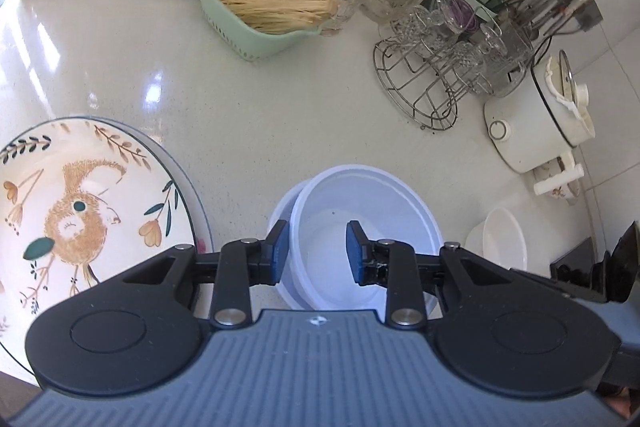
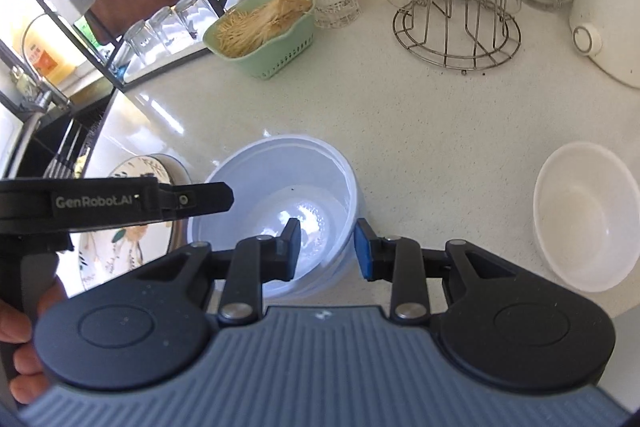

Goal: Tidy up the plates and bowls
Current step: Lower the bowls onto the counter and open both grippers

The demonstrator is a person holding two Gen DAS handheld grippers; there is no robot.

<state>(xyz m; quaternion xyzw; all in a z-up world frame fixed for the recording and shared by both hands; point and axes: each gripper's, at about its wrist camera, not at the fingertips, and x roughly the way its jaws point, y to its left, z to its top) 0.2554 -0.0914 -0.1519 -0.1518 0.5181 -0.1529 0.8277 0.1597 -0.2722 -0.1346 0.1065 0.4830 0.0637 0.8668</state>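
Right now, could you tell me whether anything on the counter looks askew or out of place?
The two blue bowls are nested off-centre, so the inner one sits skewed toward one side. The white bowl stands apart to their right. No spills or damage show.

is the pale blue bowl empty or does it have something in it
Empty: the pale blue bowl shows only its bare, glossy bottom in both views, nested in another.

Green noodle basket (image 1: 260, 7), wire glass rack (image 2: 456, 31)
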